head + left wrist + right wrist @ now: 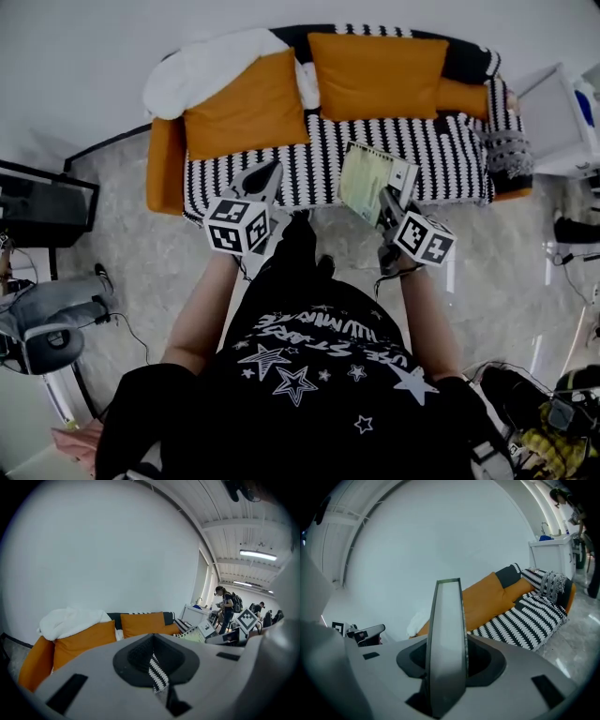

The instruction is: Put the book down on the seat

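Striped black-and-white cloth covers the seat in the head view, with two orange cushions leaning along its back. The book hangs over the seat's front part, right of middle. It is tilted and, as far as I can tell, not yet resting. The right claw pinches it at its near edge, so nearly all of the book reaches forward past the claw toward the cushions. The left claw hovers over the seat's front edge further left, well apart from the book.

From the left gripper view, that claw's jaws are pressed all but together. Only a sliver of striped cloth shows through, and nothing is between them. The book appears small, off to this claw's right.

From the right gripper view, the book stands edge-on up the middle, clamped between jaws set apart by just its thickness. The striped seat lies beyond and to the right.

The step in hand looks like the lowering. To do it well:
- Turn the book until its cover lies level.
- Bring it down on bare stripes, short of the cushions and back from the front edge.
- Spread the jaws only once the seat bears the weight.
- Draw the claw straight back so the book is not dragged.
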A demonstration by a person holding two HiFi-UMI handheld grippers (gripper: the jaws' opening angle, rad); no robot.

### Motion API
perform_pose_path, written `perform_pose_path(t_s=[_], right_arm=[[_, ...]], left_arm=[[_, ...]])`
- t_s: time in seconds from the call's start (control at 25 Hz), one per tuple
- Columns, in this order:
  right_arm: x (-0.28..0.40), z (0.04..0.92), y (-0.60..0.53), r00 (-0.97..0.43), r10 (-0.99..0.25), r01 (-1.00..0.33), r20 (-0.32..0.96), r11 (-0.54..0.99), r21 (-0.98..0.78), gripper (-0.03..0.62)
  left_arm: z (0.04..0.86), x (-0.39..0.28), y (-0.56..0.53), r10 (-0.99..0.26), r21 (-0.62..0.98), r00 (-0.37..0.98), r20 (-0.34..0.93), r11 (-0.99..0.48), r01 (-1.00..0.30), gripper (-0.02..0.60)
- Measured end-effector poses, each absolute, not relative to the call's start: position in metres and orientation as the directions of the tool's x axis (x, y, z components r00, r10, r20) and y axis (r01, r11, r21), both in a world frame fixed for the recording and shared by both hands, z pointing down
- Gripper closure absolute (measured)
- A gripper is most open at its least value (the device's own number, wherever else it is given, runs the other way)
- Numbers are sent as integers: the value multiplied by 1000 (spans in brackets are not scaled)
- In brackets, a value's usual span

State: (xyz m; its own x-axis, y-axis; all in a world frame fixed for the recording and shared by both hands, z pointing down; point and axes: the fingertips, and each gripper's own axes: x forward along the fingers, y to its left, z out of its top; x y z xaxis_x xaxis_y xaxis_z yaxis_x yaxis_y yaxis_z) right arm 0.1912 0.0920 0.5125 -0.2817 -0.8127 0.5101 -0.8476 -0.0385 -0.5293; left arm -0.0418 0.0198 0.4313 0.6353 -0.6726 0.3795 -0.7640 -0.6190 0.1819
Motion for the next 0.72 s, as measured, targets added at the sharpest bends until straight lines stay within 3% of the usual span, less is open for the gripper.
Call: perform_pose_path(t_s=[0.72], right_arm=[[198,529,-6,-251,-761,-861,598,-107,-497,421]], left_arm=[[459,-19,-98,-608,243,677,416,-643,-726,574]])
